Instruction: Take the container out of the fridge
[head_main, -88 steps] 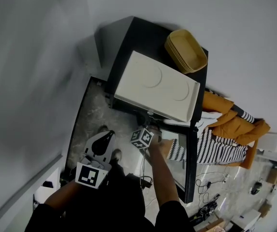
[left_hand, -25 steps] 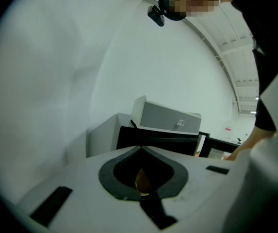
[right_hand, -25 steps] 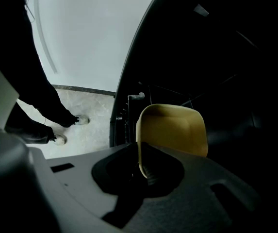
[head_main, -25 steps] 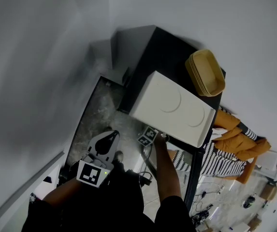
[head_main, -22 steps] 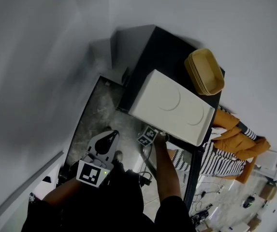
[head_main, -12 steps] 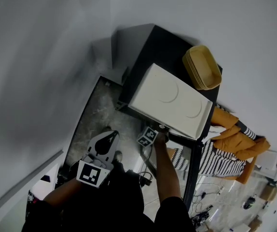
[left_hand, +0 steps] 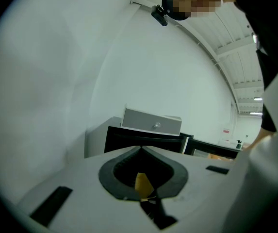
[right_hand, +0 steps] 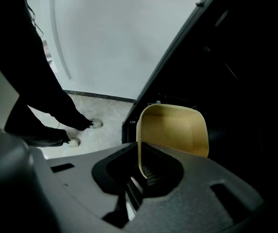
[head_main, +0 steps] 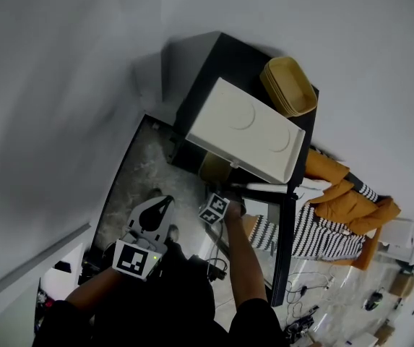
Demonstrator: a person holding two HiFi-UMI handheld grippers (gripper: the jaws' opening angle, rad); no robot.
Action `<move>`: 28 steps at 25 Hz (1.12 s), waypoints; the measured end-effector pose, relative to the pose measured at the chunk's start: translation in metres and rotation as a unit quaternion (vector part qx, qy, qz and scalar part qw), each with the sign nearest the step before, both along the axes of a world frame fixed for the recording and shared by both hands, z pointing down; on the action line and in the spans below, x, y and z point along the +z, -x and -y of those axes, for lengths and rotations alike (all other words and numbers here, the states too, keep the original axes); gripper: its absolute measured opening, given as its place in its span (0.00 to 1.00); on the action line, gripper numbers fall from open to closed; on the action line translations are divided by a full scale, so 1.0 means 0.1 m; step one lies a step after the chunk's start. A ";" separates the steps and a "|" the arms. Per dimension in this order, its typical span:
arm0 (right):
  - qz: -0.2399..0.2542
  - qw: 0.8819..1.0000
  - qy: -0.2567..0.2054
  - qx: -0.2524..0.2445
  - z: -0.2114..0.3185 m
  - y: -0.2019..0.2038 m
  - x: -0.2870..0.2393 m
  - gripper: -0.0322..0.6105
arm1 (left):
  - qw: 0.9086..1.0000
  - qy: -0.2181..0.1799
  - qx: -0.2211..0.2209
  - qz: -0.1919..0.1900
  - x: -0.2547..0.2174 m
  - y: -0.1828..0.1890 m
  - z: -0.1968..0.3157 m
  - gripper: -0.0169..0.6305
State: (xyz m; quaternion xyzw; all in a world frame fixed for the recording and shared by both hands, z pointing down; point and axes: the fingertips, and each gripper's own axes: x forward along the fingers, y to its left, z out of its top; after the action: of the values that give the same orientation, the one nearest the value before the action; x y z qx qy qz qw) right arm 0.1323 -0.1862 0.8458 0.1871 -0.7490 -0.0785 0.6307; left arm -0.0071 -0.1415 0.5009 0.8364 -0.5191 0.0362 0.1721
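Observation:
A tan, oblong container (right_hand: 173, 130) stands tilted in front of the dark fridge interior, and my right gripper (right_hand: 140, 173) is shut on its near rim. In the head view the same container (head_main: 214, 167) shows at the fridge opening, just below the white box, with my right gripper (head_main: 225, 194) right behind it. My left gripper (head_main: 167, 200) hangs lower left over the floor, shut and holding nothing. In the left gripper view its jaws meet at a point (left_hand: 140, 149).
The black fridge (head_main: 214, 63) carries a white box (head_main: 243, 132) and a stack of tan containers (head_main: 287, 85). Its open door (head_main: 282, 244) juts toward me on the right. An orange jacket and a striped garment (head_main: 337, 201) lie beyond the door. The person's shoes (right_hand: 83, 132) are on the floor.
The right gripper, earlier reaching in under the white box, has drawn back, and the tan container now shows at the fridge opening. The left gripper has barely moved.

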 end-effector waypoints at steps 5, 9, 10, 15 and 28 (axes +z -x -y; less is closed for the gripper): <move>0.013 1.000 0.007 -0.010 -0.34 0.05 -0.12 0.07 | 1.000 -0.005 -0.001 -0.002 -0.04 -0.06 -0.25 0.03; 0.016 0.999 0.016 -0.024 -0.63 0.06 -0.22 0.07 | 1.000 -0.023 -0.016 0.009 -0.11 -0.08 -0.45 0.03; 0.019 0.999 0.019 -0.028 -0.71 0.06 -0.24 0.07 | 0.999 -0.028 -0.018 0.011 -0.14 -0.09 -0.50 0.03; 0.024 0.998 0.041 -0.043 -1.10 0.06 -0.38 0.07 | 0.999 -0.037 -0.022 0.015 -0.25 -0.18 -0.81 0.03; 0.054 0.995 0.072 -0.038 -1.82 0.20 -0.77 0.07 | 0.998 -0.036 -0.030 0.035 -0.35 -0.03 -1.26 0.03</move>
State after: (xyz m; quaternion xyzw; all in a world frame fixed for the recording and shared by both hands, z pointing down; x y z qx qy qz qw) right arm 0.1124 -0.0043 0.7685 0.1165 -0.7923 -0.0385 0.5977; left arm -0.0041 -0.0160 0.4659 0.8243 -0.5508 0.0411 0.1243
